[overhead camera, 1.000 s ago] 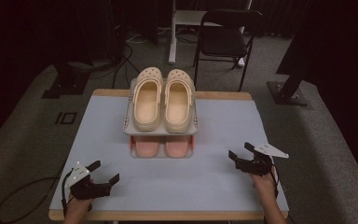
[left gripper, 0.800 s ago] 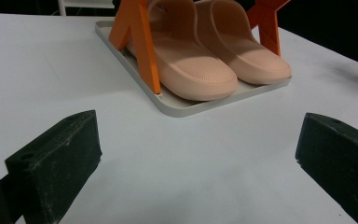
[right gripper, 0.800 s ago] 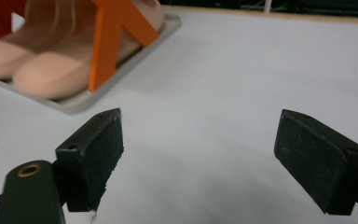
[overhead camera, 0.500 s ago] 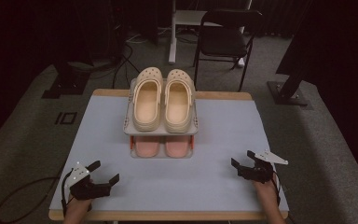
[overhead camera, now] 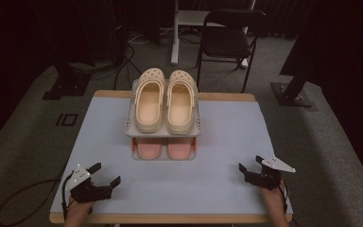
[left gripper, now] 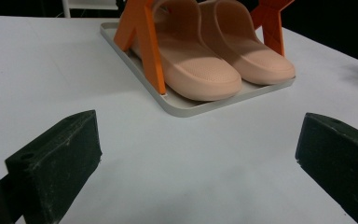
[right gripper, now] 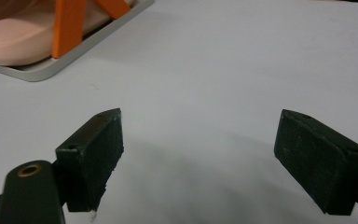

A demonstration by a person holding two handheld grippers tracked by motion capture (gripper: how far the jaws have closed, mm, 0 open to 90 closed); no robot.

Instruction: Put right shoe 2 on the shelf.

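Nearby, rack (overhead camera: 163,134) (two shelves) holds clogs (overhead camera: 165,100).

Pale table (overhead camera: 227,142) bearing two-tier shoe rack (overhead camera: 163,132)

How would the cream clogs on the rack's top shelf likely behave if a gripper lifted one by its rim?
The cream clogs look like moulded foam, so probably light and slightly squashy. The thick, matte rim should grip well. Perched high on the rack, a sideways nudge might slide one off.
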